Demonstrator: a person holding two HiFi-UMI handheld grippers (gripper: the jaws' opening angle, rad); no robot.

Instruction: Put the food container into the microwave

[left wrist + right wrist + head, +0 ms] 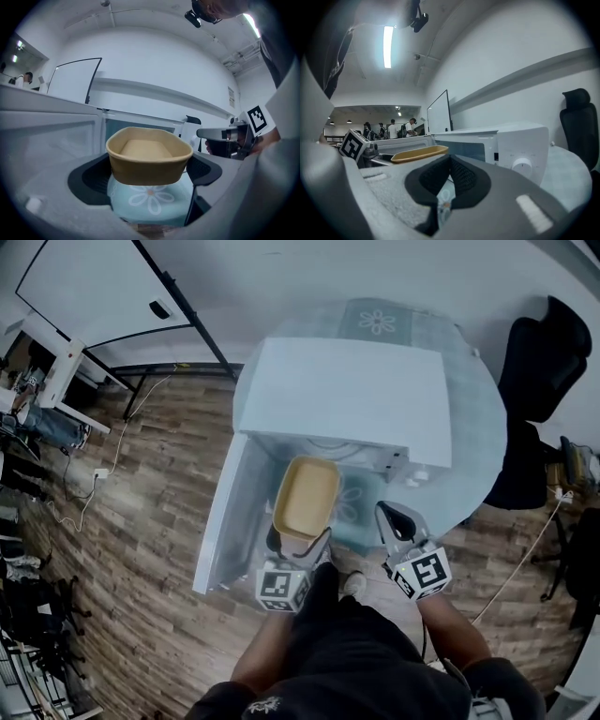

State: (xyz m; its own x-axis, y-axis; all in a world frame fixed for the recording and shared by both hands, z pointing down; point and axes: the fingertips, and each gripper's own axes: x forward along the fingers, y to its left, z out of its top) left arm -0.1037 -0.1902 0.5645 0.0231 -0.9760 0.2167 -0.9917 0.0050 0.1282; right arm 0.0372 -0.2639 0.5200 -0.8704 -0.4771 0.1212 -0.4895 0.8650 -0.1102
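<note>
Because the container (pixel 149 157) should go in level, the left tongs (pixel 302 542) clamp its near end, holding it in the air just before the microwave (pixel 347 395) mouth, whose door (pixel 223 512) stands open leftward. Right tongs (pixel 449 176), pressed together and empty, hover beside it, clear of the path.

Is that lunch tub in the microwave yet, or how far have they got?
Done: the white microwave has its door swung open to the left. In hand: the left gripper is shut on the tan oval food container, held up just in front of the opening; the right gripper is shut and empty. Left: slide the container inside, let go, and probably close the door.
</note>
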